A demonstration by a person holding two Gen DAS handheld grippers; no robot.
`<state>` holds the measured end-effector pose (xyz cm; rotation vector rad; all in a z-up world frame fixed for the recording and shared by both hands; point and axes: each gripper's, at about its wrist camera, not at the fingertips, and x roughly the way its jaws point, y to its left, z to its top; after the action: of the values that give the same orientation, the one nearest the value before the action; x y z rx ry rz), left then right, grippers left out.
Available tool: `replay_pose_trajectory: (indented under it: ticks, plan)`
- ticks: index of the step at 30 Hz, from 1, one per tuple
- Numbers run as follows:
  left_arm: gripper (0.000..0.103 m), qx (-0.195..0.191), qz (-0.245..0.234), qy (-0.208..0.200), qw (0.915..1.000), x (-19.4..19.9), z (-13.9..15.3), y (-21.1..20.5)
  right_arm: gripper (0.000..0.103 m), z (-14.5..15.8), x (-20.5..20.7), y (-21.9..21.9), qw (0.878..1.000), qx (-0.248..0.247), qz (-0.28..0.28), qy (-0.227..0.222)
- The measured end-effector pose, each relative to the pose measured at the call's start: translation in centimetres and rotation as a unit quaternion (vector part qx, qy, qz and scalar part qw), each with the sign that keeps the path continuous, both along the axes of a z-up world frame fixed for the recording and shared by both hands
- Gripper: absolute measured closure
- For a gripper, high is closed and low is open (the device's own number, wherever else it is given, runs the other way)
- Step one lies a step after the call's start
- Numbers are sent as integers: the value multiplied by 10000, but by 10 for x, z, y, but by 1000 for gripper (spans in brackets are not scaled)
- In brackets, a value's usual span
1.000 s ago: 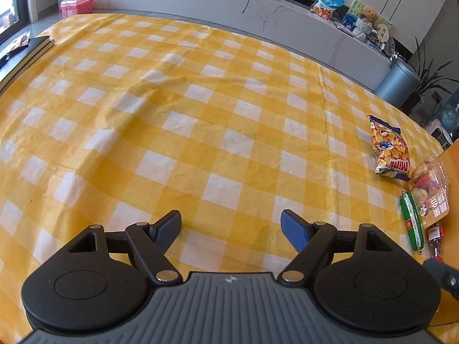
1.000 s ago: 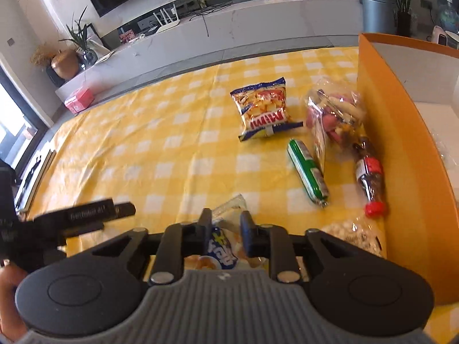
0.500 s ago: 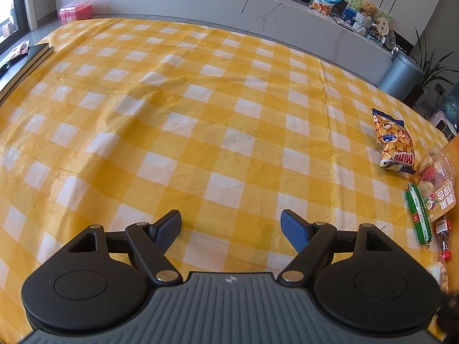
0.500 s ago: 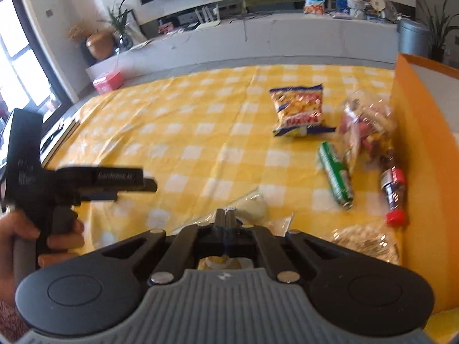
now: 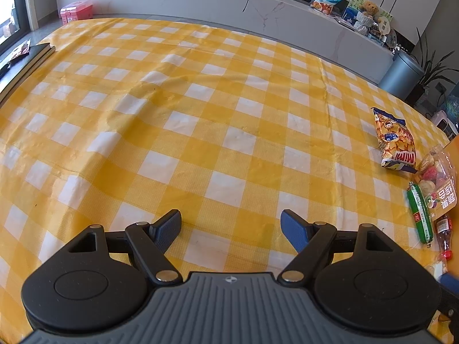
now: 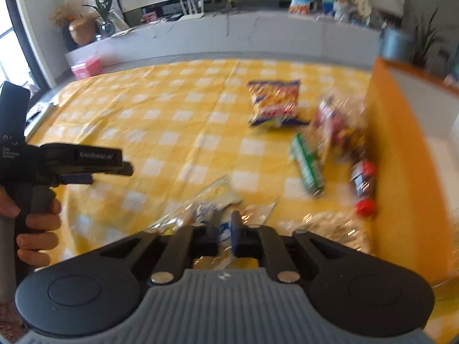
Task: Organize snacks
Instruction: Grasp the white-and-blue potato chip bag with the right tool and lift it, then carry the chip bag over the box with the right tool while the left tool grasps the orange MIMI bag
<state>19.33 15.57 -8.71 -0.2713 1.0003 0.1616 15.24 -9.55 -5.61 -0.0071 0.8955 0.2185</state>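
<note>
- Your left gripper (image 5: pixel 231 223) stands wide open over bare yellow-and-white checked cloth (image 5: pixel 200 109) on the worktop; nothing lies between its blue pads.
- Your right gripper (image 6: pixel 223 225) has just been opening; a crinkled clear-and-blue snack packet (image 6: pixel 200 210) sits between its narrowly parted fingers. Motion blur hides whether the pads press on it, so the grip cannot be confirmed.
- That packet is largely hidden behind the gripper body; its print is unreadable.
- Beyond it, in the right wrist view, lie an orange chip bag (image 6: pixel 274 101), a green tube-shaped snack (image 6: pixel 307 164), a clear bag of mixed pieces (image 6: pixel 338 126) and a small red-capped bottle (image 6: pixel 363 185), all smeared by blur.
- A bag of pale pieces (image 6: pixel 330 230) lies just right of the gripper, its lower part cut off by the gripper body.
- The orange box (image 6: pixel 401 149) stands at the right, just beside the bottle; its interior is mostly out of frame.
- In the left wrist view, the same snacks crowd the right edge; the bottle (image 5: pixel 444 238) is partly cropped there.
- Your left hand (image 6: pixel 34 229) on the handle is cut by the frame's left border.
</note>
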Motion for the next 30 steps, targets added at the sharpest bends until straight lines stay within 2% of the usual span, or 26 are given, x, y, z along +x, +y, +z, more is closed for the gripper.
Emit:
replay_pose_trajectory:
  ticks: [1,2,4,6,11,16,20,23,30]
  plan:
    - [10,8,-6,2,10000,0,0,0,23,5,1,2,9999,-125,3,-77]
    - [10,17,-7,-3,10000,0,0,0,3,8,2,5,9996,-196,56,-177]
    - [11,2,55,-90,9999,-2,2,2,3,10,4,11,9984,-299,322,-358]
    - [11,-89,164,-240,9995,-5,7,7,3,6,10,23,9938,-649,862,-263]
    - [11,-386,332,-319,9982,-6,8,16,3,-9,24,40,9598,-1650,2268,105]
    - [11,-299,268,-203,9990,-3,5,13,3,-19,42,48,9294,-1781,3177,605]
    - [11,-309,240,-233,9990,-5,6,13,4,-43,57,55,9161,-1699,3375,1344]
    - [11,-327,253,-223,9989,-4,6,14,5,-55,56,56,9109,-1842,3380,1483]
    - [11,-282,220,-203,9992,-5,6,11,22,-49,53,49,9218,-1592,3200,1501]
